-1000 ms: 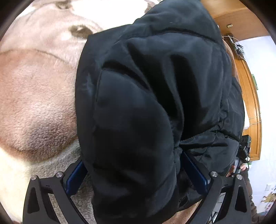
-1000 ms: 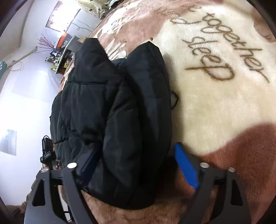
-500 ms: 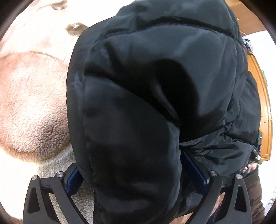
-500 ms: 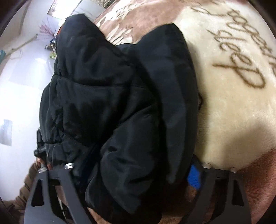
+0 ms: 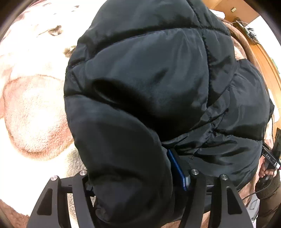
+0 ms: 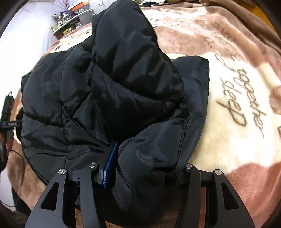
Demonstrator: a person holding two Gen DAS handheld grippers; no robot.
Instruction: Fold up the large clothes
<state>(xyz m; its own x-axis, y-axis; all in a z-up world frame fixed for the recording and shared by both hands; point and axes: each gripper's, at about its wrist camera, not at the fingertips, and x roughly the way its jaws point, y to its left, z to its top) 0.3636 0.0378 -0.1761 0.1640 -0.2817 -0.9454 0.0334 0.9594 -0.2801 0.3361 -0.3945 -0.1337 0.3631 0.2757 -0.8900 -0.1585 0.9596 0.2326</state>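
Both grippers' jaws have just been closing, the left gripper (image 5: 133, 180) and the right gripper (image 6: 145, 171) each clamped on a thick fold of the black puffer jacket (image 6: 108, 98), whose bulk lies ahead of both on the plush blanket (image 6: 237, 140), lengthwise between them, so neither hand is nearer.

The jacket (image 5: 149, 91) hides the left gripper's (image 5: 133, 177) left pad and much of the blanket (image 5: 33, 112); its lower end is cut off at the frame's bottom; in the right view the right pad is buried in jacket folds; shelf clutter (image 6: 70, 15) upper left is too small to tell.
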